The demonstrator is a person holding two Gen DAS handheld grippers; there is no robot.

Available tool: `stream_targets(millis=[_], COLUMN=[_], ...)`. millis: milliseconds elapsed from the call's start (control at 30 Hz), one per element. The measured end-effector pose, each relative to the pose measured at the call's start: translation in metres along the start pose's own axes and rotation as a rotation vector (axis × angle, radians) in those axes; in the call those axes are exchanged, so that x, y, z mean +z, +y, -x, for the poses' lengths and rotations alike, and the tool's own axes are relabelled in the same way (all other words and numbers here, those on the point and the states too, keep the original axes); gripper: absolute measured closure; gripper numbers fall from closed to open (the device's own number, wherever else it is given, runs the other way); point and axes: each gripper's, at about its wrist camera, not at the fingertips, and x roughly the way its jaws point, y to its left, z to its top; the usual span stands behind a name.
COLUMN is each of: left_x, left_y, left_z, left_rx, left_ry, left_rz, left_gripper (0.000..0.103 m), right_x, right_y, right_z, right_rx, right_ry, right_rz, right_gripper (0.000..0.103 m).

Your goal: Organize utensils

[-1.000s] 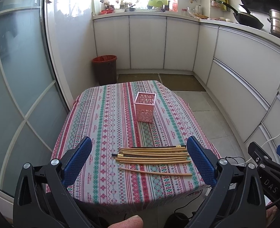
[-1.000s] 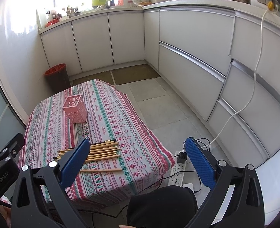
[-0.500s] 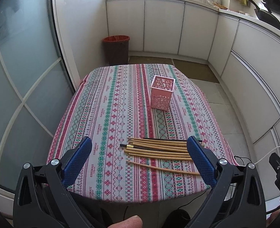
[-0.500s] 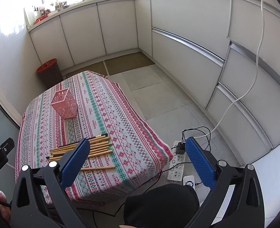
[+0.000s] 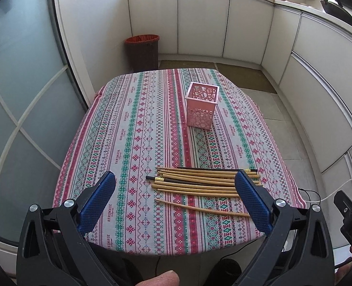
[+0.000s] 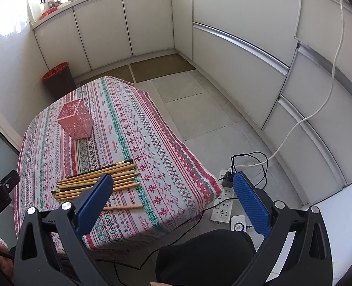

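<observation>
Several wooden chopsticks (image 5: 199, 181) lie in a bundle near the front edge of a table with a patterned cloth (image 5: 137, 131); one chopstick (image 5: 199, 208) lies apart, nearer me. A pink perforated holder (image 5: 201, 108) stands upright farther back. My left gripper (image 5: 174, 202) is open and empty, above the table's front edge, just short of the chopsticks. My right gripper (image 6: 172, 202) is open and empty, off the table's right front corner, with the chopsticks (image 6: 94, 181) and the holder (image 6: 75, 121) to its left.
A red-rimmed waste bin (image 5: 142, 52) stands on the floor behind the table. White cabinets (image 6: 235, 47) line the back and right. A power strip (image 6: 222, 205) and cables lie on the floor to the right of the table. A glass door (image 5: 20, 95) is on the left.
Both grippers have moved forward and tilted down toward the table; the chopsticks and holder look closer. Nothing on the table has moved. Both grippers stay open.
</observation>
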Motion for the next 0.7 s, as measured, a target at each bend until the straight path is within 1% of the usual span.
stream_targets(millis=[100, 200, 333, 433, 567, 633, 700], left_x=[-0.001, -0.004, -0.007, -0.006, -0.005, -0.003, 0.001], left_y=[-0.004, -0.010, -0.016, -0.020, -0.027, -0.034, -0.046], left_z=[-0.010, -0.020, -0.033, -0.040, -0.050, -0.058, -0.072], left_rx=[-0.001, -0.003, -0.006, -0.008, -0.010, -0.018, -0.045], left_ry=[0.025, 0.050, 0.077, 0.086, 0.099, 0.110, 0.130], left_rz=[-0.016, -0.040, -0.061, -0.071, -0.091, -0.119, -0.186], left_gripper=[0.007, 0.007, 0.007, 0.007, 0.007, 0.007, 0.007], right_x=[0.000, -0.003, -0.009, -0.012, -0.011, -0.010, -0.009], right_y=[0.005, 0.012, 0.018, 0.018, 0.020, 0.020, 0.017], right_z=[-0.011, -0.028, -0.052, -0.063, -0.069, -0.072, -0.077], right_rx=[-0.016, -0.061, -0.097, -0.077, -0.071, -0.071, -0.073], right_ry=[0.012, 0.015, 0.017, 0.046, 0.052, 0.057, 0.063], right_rz=[0.018, 0.054, 0.115, 0.117, 0.121, 0.121, 0.111], right_gripper=[0.006, 0.006, 0.006, 0.006, 0.006, 0.006, 0.006])
